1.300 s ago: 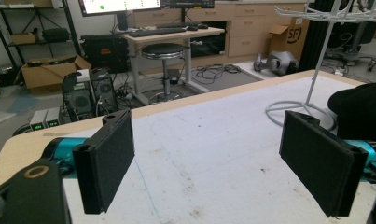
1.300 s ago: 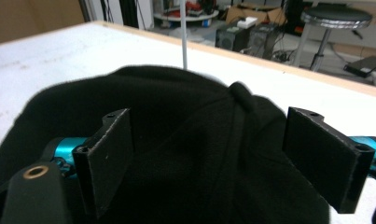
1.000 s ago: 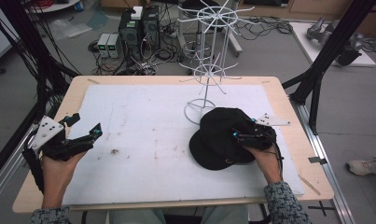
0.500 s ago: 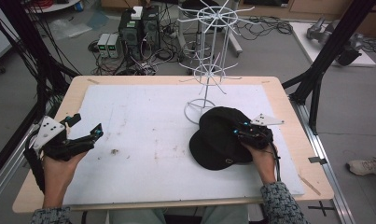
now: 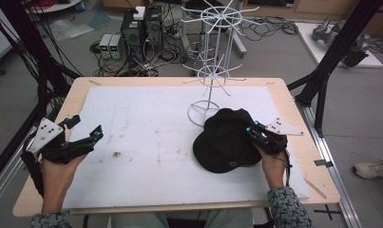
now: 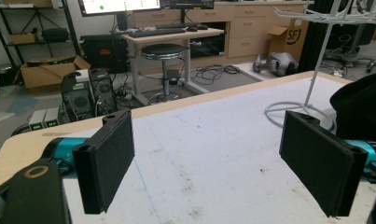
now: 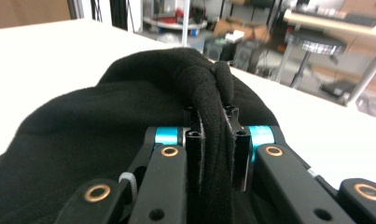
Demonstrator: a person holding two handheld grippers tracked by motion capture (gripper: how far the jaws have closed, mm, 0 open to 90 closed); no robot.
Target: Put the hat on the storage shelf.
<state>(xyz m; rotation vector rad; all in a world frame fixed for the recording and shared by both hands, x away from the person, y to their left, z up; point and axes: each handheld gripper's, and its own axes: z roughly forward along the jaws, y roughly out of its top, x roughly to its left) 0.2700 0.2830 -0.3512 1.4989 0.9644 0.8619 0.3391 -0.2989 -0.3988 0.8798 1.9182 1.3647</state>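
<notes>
Cap lies on the white mat at the right half of the bench, just in front of the wire rack, its back edge touching or overlapping the rack's ring base. Brim points toward the person, with a small logo near the front edge.

Right gripper is at the cap's right rear side; in the right gripper view its jaws are clamped on a bunched fold of the black fabric, with the cloth pinched between the pads. Cap's crown rises ahead of and left of those jaws, so any lift goes up and forward toward the rack hooks, which stand directly behind the cap. Right hand is clearly the nearer one.

Left gripper sits well apart at the left edge of the bench, held low over the mat, jaws wide apart with nothing between them. Left gripper view shows bare mat ahead, with the rack base and a dark edge of the cap far off on its right.

Versus the earlier frames: little change. Cap is in about the same spot and not visibly lifted. Right gripper was already at the same edge of the cap. Left gripper has barely shifted and its jaws remain spread.
</notes>
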